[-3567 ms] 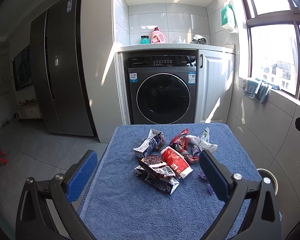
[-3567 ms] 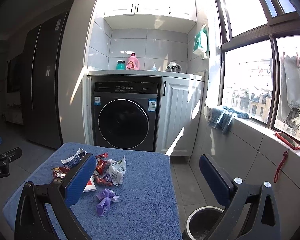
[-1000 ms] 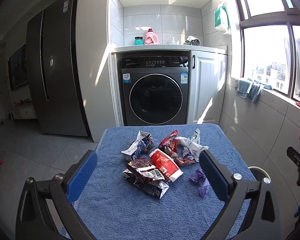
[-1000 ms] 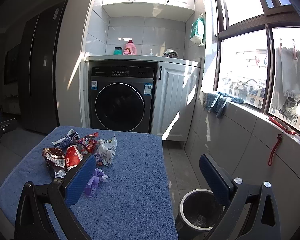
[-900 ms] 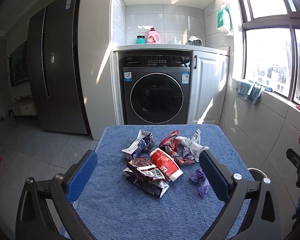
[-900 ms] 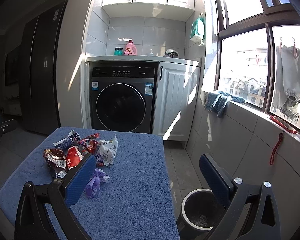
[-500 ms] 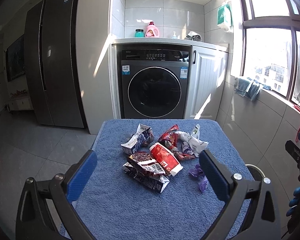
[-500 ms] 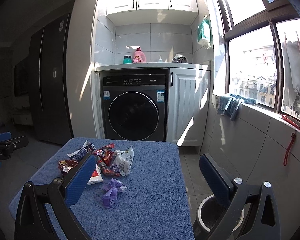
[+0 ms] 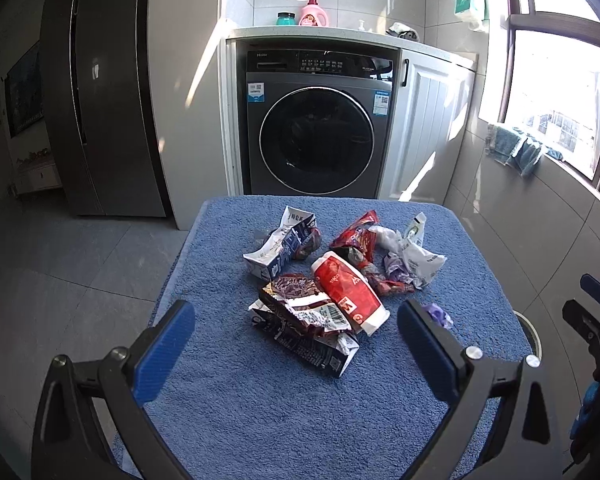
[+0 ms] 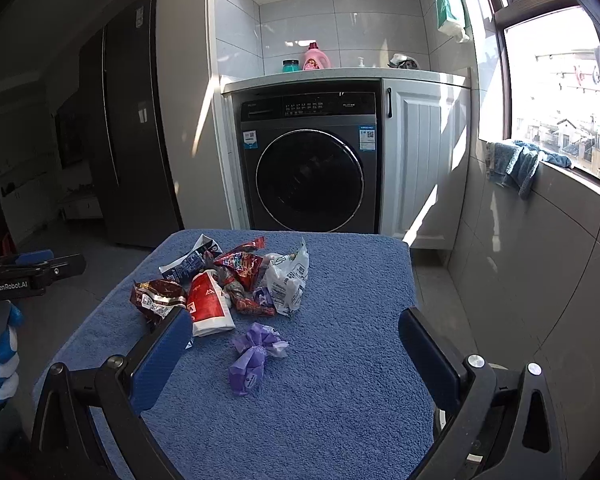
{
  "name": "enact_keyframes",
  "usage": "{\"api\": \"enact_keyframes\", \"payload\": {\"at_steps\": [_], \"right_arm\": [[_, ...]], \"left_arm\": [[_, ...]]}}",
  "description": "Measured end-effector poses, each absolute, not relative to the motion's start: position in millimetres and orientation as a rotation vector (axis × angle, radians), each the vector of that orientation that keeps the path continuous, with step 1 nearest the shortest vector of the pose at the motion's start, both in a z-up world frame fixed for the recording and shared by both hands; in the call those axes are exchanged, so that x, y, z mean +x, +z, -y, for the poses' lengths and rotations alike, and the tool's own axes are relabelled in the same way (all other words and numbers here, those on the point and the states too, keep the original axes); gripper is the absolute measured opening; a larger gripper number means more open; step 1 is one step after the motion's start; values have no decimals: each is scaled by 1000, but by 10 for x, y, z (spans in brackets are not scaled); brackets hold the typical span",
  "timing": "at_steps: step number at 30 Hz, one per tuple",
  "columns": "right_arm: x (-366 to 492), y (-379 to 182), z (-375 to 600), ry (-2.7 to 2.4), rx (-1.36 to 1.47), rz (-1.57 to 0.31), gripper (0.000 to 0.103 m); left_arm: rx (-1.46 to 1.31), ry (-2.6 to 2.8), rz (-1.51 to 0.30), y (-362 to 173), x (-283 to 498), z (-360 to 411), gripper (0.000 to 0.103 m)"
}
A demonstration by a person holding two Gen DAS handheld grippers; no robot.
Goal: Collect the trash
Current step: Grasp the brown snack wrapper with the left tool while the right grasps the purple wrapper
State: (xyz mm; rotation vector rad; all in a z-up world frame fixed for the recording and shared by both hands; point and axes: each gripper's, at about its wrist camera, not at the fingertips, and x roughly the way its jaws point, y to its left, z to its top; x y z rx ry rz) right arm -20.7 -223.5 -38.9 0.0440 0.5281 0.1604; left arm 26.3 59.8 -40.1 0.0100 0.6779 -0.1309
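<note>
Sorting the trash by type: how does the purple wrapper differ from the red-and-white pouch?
The purple wrapper is small and crumpled into a knot; the red-and-white pouch is larger and flatter. The wrapper lies apart on the blue towel; the pouch rests among the pile. Both are untouched, empty packaging.
</note>
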Motion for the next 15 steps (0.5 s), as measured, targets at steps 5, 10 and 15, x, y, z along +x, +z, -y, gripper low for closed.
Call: {"api": "enact_keyframes", "payload": {"at_steps": [5, 10, 15], "right_arm": [[162, -746, 2116, 253, 54, -659, 98], [476, -1097, 2050, 310, 71, -792, 92], [728, -1349, 2081, 334, 129, -891, 79]], "left_arm": [[-6, -162, -773, -723, 591, -682, 87], [-74, -186, -865, -1019, 987, -760, 83], [-164, -227, -956, -1264, 1310, -843, 60]]}}
